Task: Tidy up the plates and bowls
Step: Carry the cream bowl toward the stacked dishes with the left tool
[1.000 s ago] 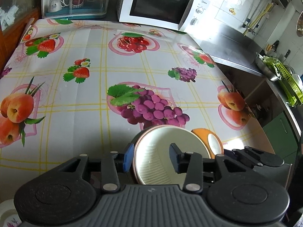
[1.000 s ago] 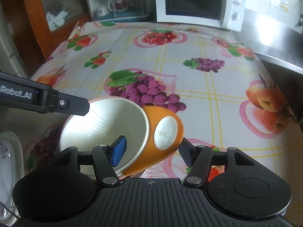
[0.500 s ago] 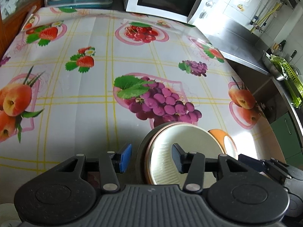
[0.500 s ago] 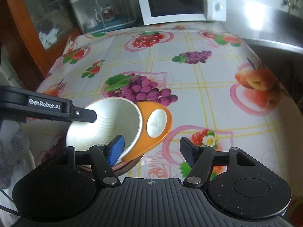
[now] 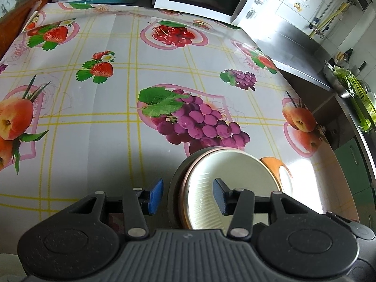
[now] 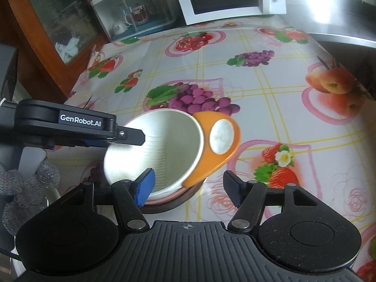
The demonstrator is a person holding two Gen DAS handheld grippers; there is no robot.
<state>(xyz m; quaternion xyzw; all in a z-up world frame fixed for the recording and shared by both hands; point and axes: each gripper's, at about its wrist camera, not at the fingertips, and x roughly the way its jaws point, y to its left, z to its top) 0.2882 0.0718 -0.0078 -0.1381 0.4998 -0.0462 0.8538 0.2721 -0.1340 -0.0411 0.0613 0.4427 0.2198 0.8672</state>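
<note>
Both grippers apart: left gripper (image 5: 188, 193) straddles brown bowl (image 5: 175, 188) rim; right gripper (image 6: 188, 184) just opened around tilted orange bowl (image 6: 211, 151), probably loose.

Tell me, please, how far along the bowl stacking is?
Done: the orange bowl sits inside the brown bowl. In hand: nothing gripped; the right gripper straddles the orange bowl's wall, jaws just opening. Left: that bowl leans tilted, so it likely needs settling flat.

The bench (image 5: 112, 117) wears a white cloth with yellow grid lines and printed grapes, strawberries, cherries, peaches. The bowl (image 6: 164, 145) is cream inside, orange outside; beneath it, perhaps a brown-rimmed dish (image 6: 174, 202).
</note>
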